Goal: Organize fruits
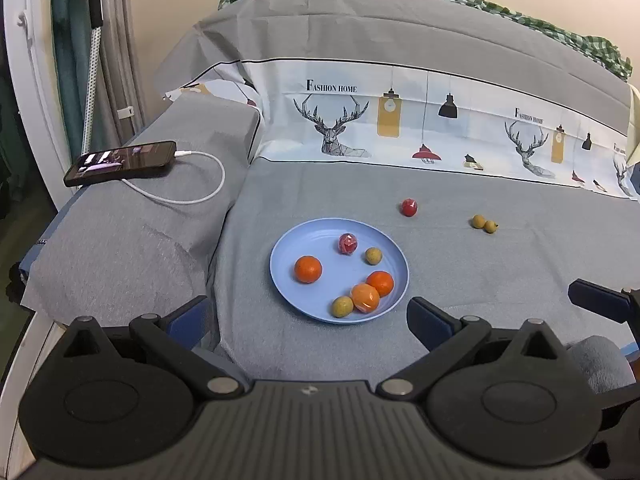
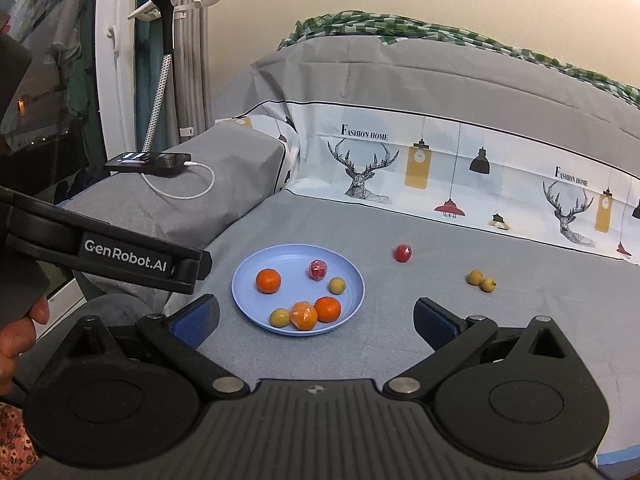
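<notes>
A blue plate (image 1: 288,280) (image 2: 248,300) lies on the grey bed sheet. It holds three oranges (image 1: 308,269) (image 2: 268,280), one wrapped in plastic (image 1: 365,297), a wrapped red fruit (image 1: 347,243) (image 2: 317,269) and two small yellow-green fruits (image 1: 373,255) (image 2: 337,285). A red fruit (image 1: 409,207) (image 2: 402,253) and a pair of small yellow fruits (image 1: 484,223) (image 2: 481,280) lie on the sheet to the right, off the plate. My left gripper (image 1: 308,320) is open and empty just in front of the plate. My right gripper (image 2: 316,322) is open and empty, also before the plate.
A phone (image 1: 120,162) (image 2: 150,163) on a white charging cable lies on a raised grey cushion at the left. A printed pillow (image 1: 400,120) and piled bedding stand behind. The left gripper's body (image 2: 120,256) shows at the left of the right wrist view.
</notes>
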Demonstrator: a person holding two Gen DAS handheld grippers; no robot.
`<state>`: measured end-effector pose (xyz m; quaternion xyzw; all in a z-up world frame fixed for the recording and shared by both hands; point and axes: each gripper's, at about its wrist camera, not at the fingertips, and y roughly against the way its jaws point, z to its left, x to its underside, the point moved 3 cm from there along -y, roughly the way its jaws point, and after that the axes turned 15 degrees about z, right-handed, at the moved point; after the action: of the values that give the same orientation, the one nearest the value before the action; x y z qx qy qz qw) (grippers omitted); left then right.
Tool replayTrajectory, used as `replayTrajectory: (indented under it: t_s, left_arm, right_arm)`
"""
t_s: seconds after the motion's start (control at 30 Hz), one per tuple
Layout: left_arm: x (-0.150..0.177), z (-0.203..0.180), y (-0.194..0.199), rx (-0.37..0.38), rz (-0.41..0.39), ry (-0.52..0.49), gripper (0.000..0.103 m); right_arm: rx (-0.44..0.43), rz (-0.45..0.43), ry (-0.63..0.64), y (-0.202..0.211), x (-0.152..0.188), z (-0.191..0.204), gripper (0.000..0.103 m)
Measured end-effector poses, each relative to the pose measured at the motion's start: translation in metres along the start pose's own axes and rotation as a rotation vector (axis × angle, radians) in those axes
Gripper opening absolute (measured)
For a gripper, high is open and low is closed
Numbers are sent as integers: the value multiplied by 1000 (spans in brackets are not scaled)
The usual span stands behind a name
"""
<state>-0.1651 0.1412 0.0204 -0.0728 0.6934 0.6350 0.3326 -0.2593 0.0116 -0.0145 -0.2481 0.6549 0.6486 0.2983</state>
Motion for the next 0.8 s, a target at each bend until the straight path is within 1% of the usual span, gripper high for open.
replayTrajectory:
  t_s: [0.8]
  left_arm:
    - [0,0,-8,-1,20,-6,103]
  right_arm:
    - [-13,26,1,-7,0,-5,102]
